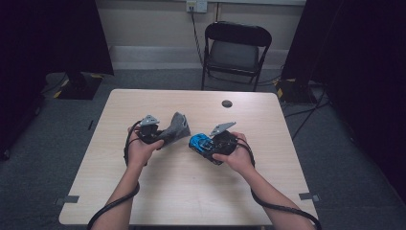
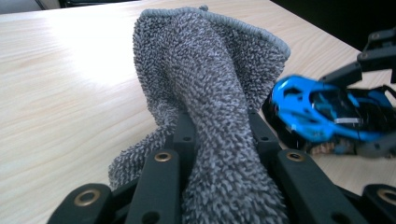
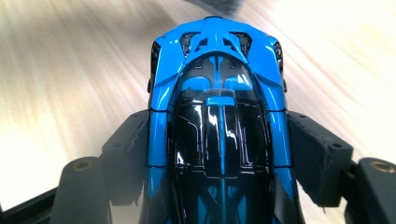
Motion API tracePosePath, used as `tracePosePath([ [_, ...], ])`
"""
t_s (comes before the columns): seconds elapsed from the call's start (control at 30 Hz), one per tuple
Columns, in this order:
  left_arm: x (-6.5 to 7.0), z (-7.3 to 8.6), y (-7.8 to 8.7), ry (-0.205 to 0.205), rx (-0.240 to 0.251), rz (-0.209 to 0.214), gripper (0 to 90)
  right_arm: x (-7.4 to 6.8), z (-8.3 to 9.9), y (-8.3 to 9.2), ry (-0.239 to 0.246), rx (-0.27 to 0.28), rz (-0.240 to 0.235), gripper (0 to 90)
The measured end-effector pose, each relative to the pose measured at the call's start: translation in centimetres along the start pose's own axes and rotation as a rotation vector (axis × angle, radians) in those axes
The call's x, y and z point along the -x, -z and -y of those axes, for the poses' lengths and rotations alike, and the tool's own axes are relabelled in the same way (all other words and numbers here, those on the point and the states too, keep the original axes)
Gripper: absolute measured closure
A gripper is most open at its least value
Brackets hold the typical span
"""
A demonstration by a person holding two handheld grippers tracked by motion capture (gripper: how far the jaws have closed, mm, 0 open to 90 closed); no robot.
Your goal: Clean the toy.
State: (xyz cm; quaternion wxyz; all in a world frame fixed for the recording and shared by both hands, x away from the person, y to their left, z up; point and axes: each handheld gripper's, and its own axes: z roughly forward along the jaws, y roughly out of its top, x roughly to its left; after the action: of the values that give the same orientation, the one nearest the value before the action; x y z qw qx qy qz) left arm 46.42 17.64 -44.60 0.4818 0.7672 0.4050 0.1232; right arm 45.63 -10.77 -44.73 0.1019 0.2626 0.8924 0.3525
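Observation:
A grey terry cloth (image 1: 176, 128) is pinched in my left gripper (image 1: 160, 136), held above the wooden table (image 1: 191, 191) at centre left. In the left gripper view the cloth (image 2: 210, 93) stands up between the two black jaws, which are shut on it. My right gripper (image 1: 203, 143) is shut on a blue and black toy car (image 1: 199, 142), its nose pointing left toward the cloth. In the right gripper view the car (image 3: 219, 121) lies lengthwise between the jaws, whose pads press its sides. The car (image 2: 322, 112) also shows at the right of the left gripper view, close to the cloth.
A small dark round disc (image 1: 227, 103) lies near the table's far edge. A black folding chair (image 1: 235, 50) stands behind the table. Cables trail from both grippers past the forearms to the near edge.

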Motion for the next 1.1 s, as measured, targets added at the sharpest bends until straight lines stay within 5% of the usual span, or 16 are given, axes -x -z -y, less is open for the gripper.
tracePosePath([
  [0.27,1.1,0.0,-1.7,-0.011,-0.041,0.045,71.0,-1.2,-0.2,-0.1,0.032,0.009,-0.019,28.3],
  [0.53,1.7,0.1,-1.9,-0.017,-0.062,0.105,71.1,-1.1,-0.4,-0.1,0.040,0.001,-0.009,28.3],
  [0.73,1.9,0.1,-1.6,-0.051,-0.100,0.123,71.2,-1.0,-0.4,-0.3,0.045,-0.007,0.000,28.3],
  [1.1,2.1,0.5,-1.2,-0.056,-0.094,0.152,71.3,0.1,-0.5,-0.1,0.017,-0.005,0.026,28.3],
])
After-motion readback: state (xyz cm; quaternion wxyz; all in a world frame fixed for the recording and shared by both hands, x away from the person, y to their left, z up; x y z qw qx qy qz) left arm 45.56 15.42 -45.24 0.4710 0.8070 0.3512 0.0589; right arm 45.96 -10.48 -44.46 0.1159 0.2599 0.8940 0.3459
